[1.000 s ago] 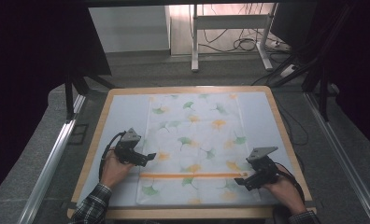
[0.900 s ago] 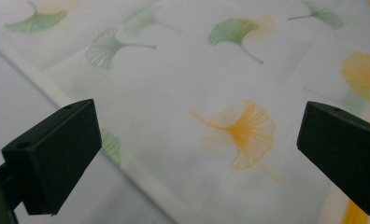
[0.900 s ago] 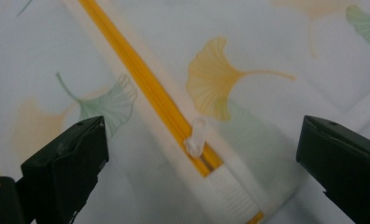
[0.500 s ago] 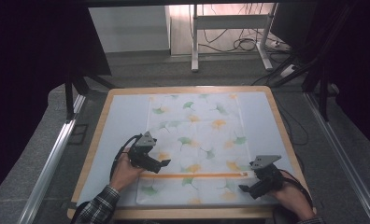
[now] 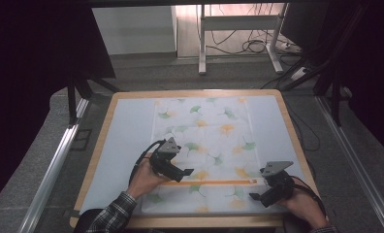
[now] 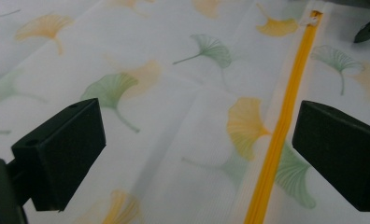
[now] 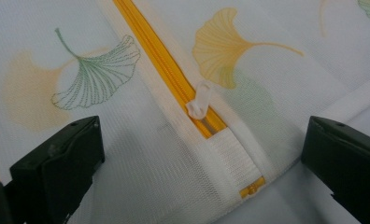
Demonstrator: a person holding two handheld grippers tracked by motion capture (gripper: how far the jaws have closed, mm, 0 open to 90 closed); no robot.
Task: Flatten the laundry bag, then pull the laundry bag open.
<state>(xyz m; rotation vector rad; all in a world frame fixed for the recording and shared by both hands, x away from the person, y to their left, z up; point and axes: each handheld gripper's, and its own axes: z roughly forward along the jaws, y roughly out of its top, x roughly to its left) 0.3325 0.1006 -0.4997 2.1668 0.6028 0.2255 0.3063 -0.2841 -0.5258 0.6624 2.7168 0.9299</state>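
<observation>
While the table [image 5: 107, 145] carries a flat mesh bag [image 5: 204, 131] printed with ginkgo leaves, the work in hand looks like opening that bag's zipper [image 5: 214, 182]. The bag lies spread over the middle of the table, and the yellow zipper runs across its near end, side to side from the person's seat, between the two hands.

The left gripper [image 5: 183, 172] hovers over the zipper's left stretch with its jaws spread wide and nothing between them; in the left gripper view the zipper [image 6: 279, 126] runs away along the bag just inside the right jaw.

The right gripper [image 5: 255, 196] sits at the zipper's right end, also spread and empty. In the right gripper view the small white pull [image 7: 199, 105] lies between the jaws, a little ahead, resting on the yellow teeth near the closed end stop.

So the right hand is much the nearer to the pull. I judge it should close on the pull and draw it leftward along the zipper, while the left gripper pins the cloth.
</observation>
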